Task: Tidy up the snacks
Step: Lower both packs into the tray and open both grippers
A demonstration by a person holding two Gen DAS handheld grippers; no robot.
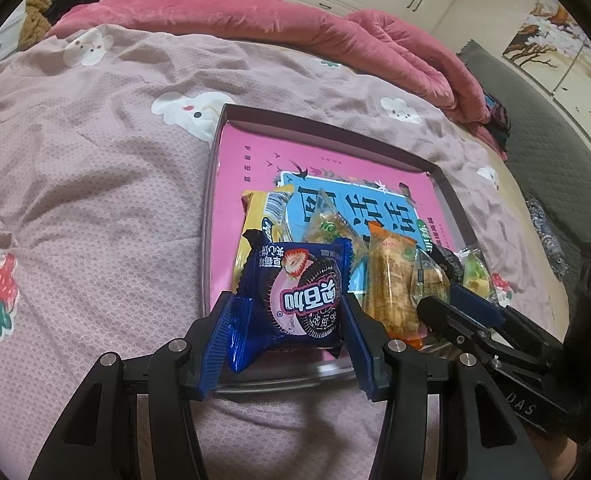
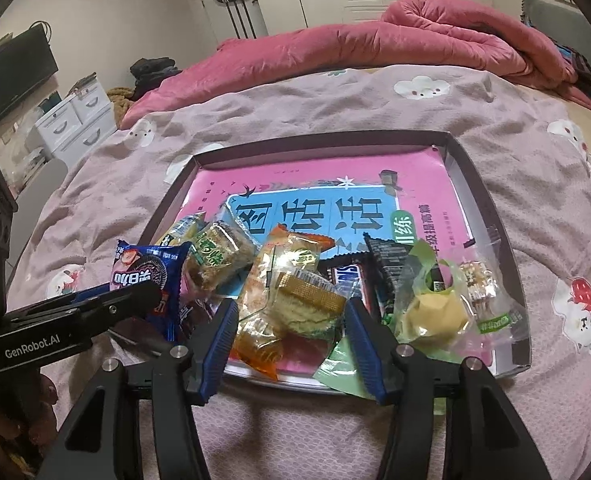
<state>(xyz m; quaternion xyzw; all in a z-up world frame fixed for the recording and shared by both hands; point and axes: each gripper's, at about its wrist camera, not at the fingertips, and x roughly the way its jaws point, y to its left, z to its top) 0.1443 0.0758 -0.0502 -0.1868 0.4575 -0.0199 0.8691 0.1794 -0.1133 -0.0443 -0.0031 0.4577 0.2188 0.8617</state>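
Note:
My left gripper (image 1: pixel 287 320) is shut on a blue Oreo packet (image 1: pixel 303 296), holding it just above the near left corner of the dark-rimmed tray (image 1: pixel 335 128). The right wrist view shows the same packet (image 2: pixel 147 272) at the left. My right gripper (image 2: pixel 291 320) stands open over the snack pile at the tray's near edge. A clear-wrapped golden pastry (image 2: pixel 307 304) lies between its fingers, on top of an orange packet (image 2: pixel 271 276). Its pads show no clear press on the wrapper. A yellow cake in a green wrapper (image 2: pixel 435 312) lies to the right.
The tray (image 2: pixel 319 138) rests on a mauve bedspread (image 2: pixel 495 420) and holds a pink book (image 2: pixel 295 184) under several snacks, among them a Snickers bar (image 2: pixel 347 276) and a black packet (image 2: pixel 387 264). A pink quilt (image 2: pixel 375 44) is heaped behind. White drawers (image 2: pixel 75 120) stand left.

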